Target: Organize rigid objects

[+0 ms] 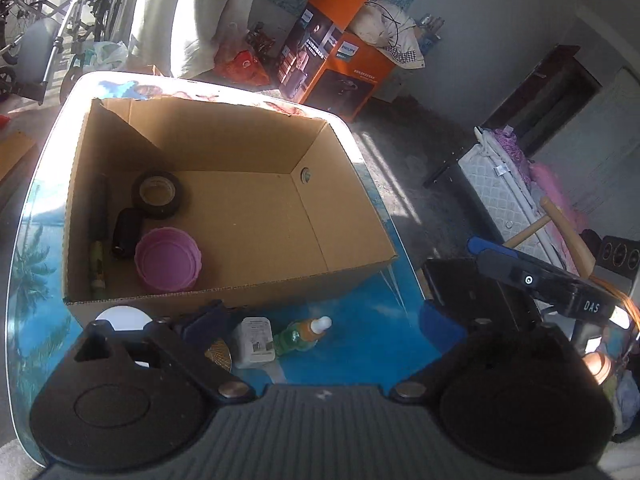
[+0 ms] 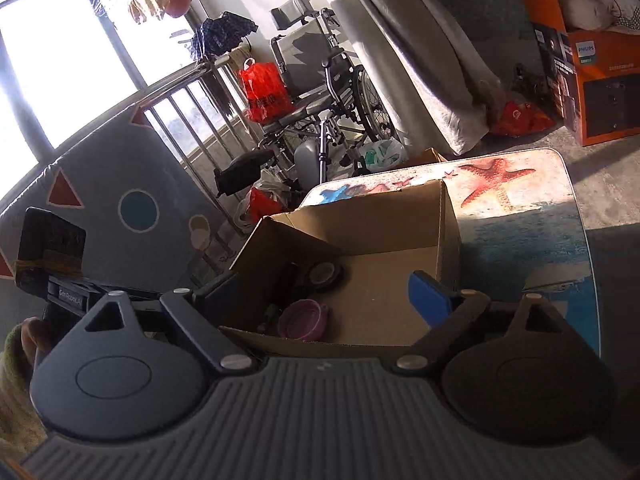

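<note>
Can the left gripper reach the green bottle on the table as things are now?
Probably yes. The left gripper is open and empty, and the green bottle lies on the table right between its fingers, outside the cardboard box, with nothing covering it.

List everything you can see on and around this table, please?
Cardboard box: one, brown, open, on the table.
Tape roll: one, black, in the box's left part.
Bowl: one, purple, in the box, nearer than the tape roll.
Dark cylinder: one, black, between the tape roll and the bowl.
Charger: one, white, on the table before the box.
Bottle: one, green and orange, lying beside the charger.
Table: one, blue with starfish print.
Wheelchair: one, grey, by the window.
Orange carton: one, on the floor.
Left gripper: open, empty.
Right gripper: open, empty.
</note>
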{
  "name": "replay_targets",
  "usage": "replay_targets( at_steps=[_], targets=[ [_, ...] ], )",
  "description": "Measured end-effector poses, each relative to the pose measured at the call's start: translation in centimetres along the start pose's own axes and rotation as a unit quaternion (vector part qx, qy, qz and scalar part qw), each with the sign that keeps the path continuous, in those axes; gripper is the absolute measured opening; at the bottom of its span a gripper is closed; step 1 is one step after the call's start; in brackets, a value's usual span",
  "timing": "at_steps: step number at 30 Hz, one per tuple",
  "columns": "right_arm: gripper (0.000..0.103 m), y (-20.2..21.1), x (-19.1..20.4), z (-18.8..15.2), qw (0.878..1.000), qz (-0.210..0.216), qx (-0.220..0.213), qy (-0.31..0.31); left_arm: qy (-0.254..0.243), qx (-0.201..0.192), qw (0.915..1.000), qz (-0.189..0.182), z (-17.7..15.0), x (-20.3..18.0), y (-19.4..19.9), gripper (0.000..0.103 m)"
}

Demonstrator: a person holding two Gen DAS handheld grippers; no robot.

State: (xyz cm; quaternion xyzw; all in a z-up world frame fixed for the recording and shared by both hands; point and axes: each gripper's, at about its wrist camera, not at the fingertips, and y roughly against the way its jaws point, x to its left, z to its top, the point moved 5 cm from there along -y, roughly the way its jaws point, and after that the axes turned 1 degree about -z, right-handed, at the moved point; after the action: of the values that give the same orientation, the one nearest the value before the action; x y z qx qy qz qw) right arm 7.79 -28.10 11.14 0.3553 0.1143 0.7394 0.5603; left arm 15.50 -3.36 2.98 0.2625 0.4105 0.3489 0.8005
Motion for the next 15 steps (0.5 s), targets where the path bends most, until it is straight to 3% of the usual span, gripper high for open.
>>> replay_targets(
  at_steps=[7, 10, 15],
  targets=[
    [0.102, -0.7, -0.5, -8.4, 0.990, -0.135, 0.020, 0.041, -0.038, -0.031, 0.9968, 0.064, -7.7, -1.6, -2.1, 0.102],
    [0.102, -1.3, -0.5, -10.5, 0.984, -0.168, 0.020, 0.057, -0.039, -0.031, 0.9949, 0.087, -9.8, -2.3, -3.1, 0.103],
    [0.102, -0.9, 0.5, -12.7, 0.977, -0.195, -0.003, 0.091, -0.012, -0.039, 0.9957, 0.083, -11.5, -3.3, -3.2, 0.103]
  ],
)
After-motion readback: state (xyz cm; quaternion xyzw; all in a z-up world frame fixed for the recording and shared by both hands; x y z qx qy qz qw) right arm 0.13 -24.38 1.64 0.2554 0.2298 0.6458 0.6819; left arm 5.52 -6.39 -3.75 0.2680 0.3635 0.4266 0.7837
